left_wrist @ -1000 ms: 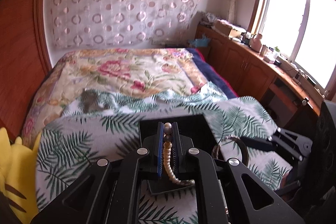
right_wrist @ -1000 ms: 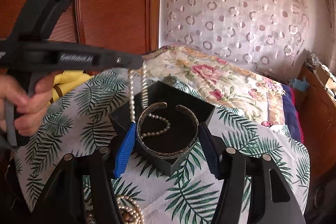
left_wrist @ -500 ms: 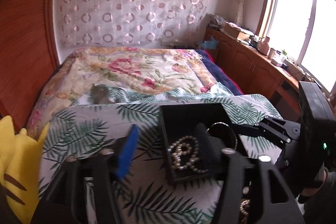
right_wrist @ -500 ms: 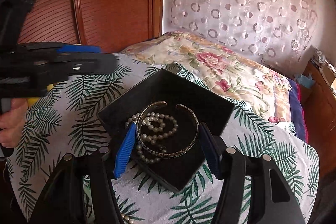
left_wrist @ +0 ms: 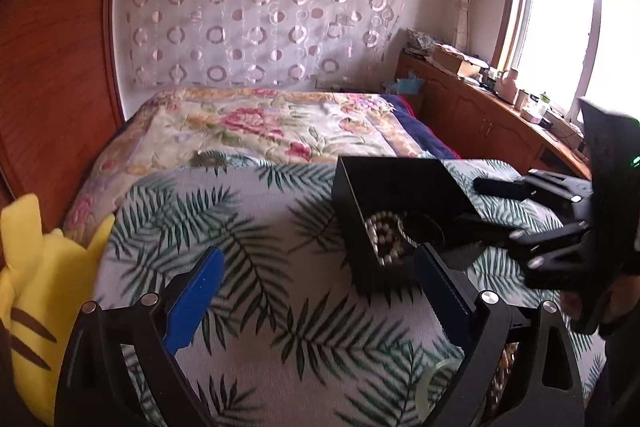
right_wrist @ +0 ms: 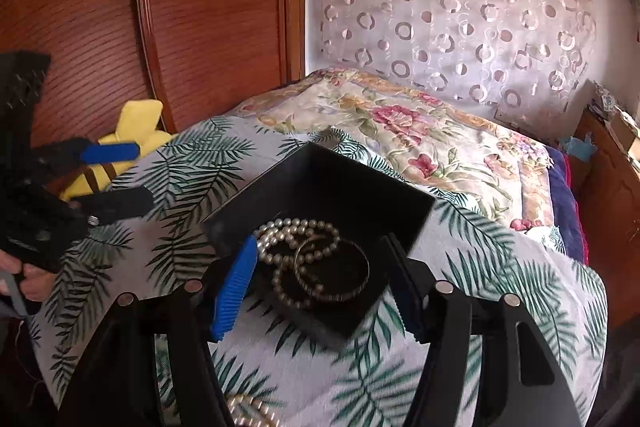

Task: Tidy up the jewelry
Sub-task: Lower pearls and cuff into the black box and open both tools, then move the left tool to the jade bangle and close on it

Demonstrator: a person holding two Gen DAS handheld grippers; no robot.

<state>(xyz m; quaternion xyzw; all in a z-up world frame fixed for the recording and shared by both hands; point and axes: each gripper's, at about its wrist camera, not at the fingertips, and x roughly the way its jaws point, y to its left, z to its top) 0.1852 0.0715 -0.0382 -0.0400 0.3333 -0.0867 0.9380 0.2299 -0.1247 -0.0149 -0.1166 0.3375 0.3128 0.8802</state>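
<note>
A black open box (right_wrist: 332,187) sits on the palm-leaf cloth and also shows in the left wrist view (left_wrist: 396,187). In it lie a white pearl necklace (right_wrist: 288,231) and a dark metal bangle (right_wrist: 344,275); both show in the left wrist view, necklace (left_wrist: 382,233) and bangle (left_wrist: 424,229). My right gripper (right_wrist: 324,287) is open, its fingers either side of the box's near corner, holding nothing. My left gripper (left_wrist: 320,291) is open and empty, left of the box over bare cloth; it shows at the left of the right wrist view (right_wrist: 116,175).
A yellow plush toy (left_wrist: 36,291) lies at the cloth's left edge. More beads (right_wrist: 248,413) lie on the cloth under the right gripper. A floral quilt (left_wrist: 256,131) covers the bed behind. A wooden headboard (right_wrist: 180,27) stands left; cabinets (left_wrist: 480,115) line the right wall.
My left gripper opened and dropped the pearl necklace into the box, then drew back to the left. The right gripper moved in closer to the box.
</note>
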